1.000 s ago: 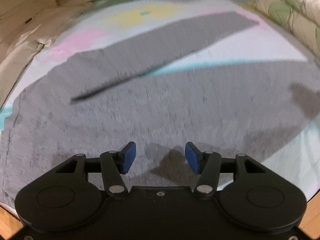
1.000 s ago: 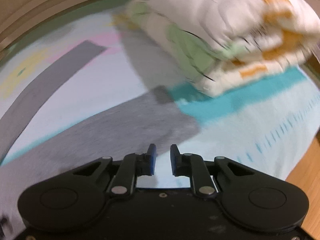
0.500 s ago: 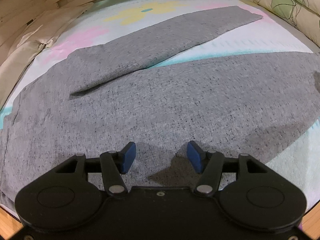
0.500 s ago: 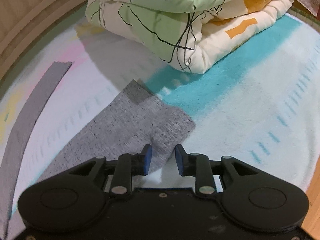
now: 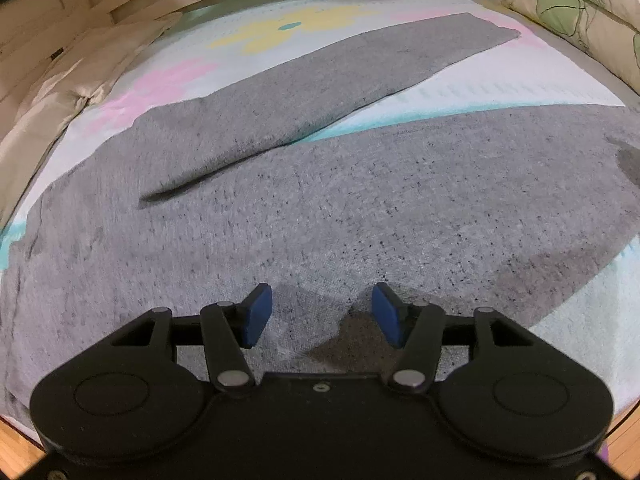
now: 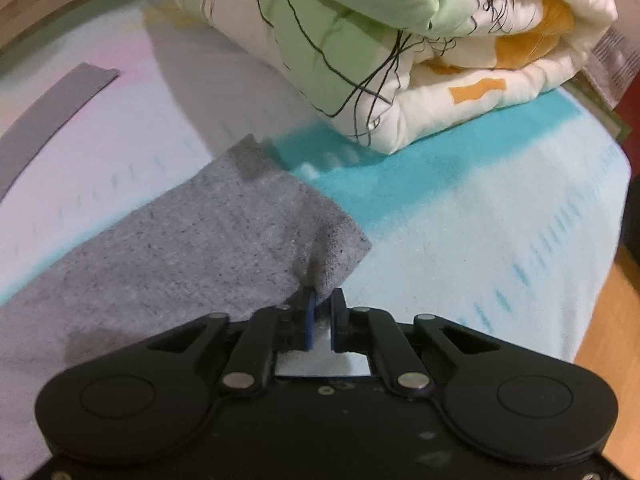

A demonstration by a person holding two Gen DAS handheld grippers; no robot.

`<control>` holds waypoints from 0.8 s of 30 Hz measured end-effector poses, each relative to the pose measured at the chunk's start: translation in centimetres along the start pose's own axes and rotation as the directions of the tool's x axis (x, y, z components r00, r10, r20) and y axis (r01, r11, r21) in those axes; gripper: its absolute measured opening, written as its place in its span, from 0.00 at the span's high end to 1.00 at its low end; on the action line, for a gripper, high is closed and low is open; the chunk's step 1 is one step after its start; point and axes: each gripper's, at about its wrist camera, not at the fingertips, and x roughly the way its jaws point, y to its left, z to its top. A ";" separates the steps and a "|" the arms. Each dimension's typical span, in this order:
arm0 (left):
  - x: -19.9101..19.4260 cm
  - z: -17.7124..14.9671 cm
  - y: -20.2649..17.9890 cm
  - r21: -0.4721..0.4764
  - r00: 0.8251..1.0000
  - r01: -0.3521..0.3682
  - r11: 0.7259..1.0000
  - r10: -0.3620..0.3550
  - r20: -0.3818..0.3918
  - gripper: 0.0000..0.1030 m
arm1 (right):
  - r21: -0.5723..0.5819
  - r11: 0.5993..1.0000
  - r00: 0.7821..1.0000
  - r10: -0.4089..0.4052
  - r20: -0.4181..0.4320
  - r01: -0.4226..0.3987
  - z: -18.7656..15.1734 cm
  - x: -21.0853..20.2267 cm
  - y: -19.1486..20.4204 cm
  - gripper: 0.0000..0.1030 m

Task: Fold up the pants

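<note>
Right gripper [image 6: 322, 306] jaws closing, apparently pinching the grey pants [image 6: 208, 248] hem; left gripper [image 5: 322, 314] jaws closing slightly, wide apart above the fabric.

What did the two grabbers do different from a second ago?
The right gripper came down onto the hem corner of the near leg of the gray pants and is closing on it. The left gripper stayed wide open above the pants, narrowing slightly. The folded quilt stayed put.

1 pair of grey pants [image 5: 320, 208] w/ 2 legs spread apart. 1 folded quilt [image 6: 400, 52]. 1 pastel bedsheet [image 6: 480, 216]. 1 beige pillow [image 5: 60, 92] at the far left edge. 2 grippers: left gripper [image 5: 322, 316], right gripper [image 6: 322, 316], 2 blue pads each.
</note>
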 end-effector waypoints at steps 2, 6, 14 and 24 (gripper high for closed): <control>-0.6 0.5 0.8 -0.025 1.000 -0.018 1.000 0.019 0.019 0.44 | -0.003 0.993 0.989 -0.115 0.092 0.115 0.0 -1.7 0.7 0.80; -1.3 1.8 3.4 -0.103 0.994 -0.068 0.992 0.076 0.076 0.44 | -0.136 0.989 0.959 -0.025 0.282 0.066 -0.6 -6.5 3.2 0.73; 0.6 1.6 10.2 -0.229 0.977 -0.207 0.951 0.212 -0.001 0.44 | -0.557 0.747 0.865 0.492 0.095 -0.364 -5.7 -11.1 13.1 0.75; 2.4 -2.2 19.1 -0.340 0.928 -0.365 0.867 0.312 -0.202 0.40 | -0.510 0.837 0.968 0.249 0.028 -0.200 -7.0 -4.4 11.8 0.77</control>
